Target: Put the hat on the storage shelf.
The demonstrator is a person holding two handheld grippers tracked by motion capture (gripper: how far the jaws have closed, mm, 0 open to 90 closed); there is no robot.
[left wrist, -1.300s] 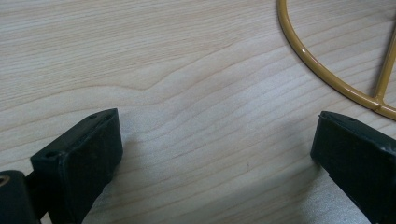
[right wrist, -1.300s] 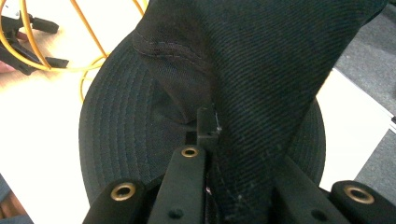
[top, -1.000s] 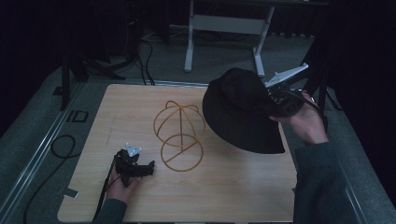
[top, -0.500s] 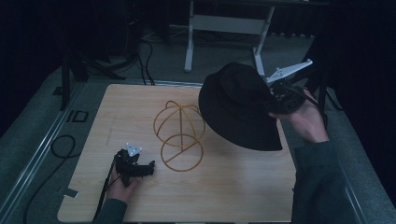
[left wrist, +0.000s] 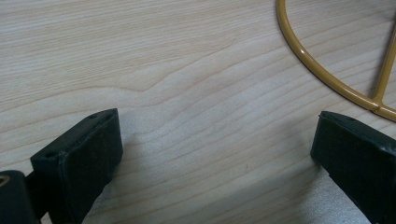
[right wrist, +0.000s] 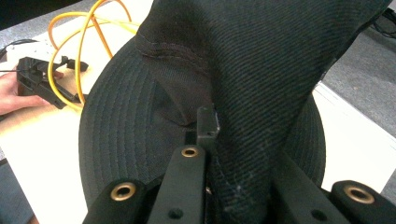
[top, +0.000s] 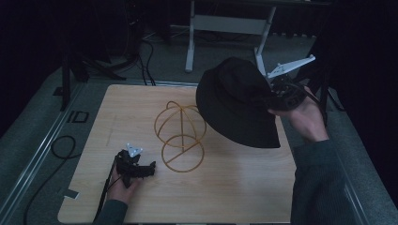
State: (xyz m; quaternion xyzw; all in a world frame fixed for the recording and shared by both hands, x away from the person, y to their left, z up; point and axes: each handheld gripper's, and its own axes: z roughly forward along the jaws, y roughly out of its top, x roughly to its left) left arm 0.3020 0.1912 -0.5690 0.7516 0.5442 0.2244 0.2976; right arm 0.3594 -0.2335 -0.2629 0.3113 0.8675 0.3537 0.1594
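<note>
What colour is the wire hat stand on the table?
Golden yellow; the wire hat stand shows best in the high view.

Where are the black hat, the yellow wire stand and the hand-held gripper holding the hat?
black hat (top: 232, 101), high view, on its crown.
yellow wire stand (top: 182, 163), high view, on its base ring.
right hand-held gripper (top: 271, 99), high view, where its jaws pinch the hat.
</note>
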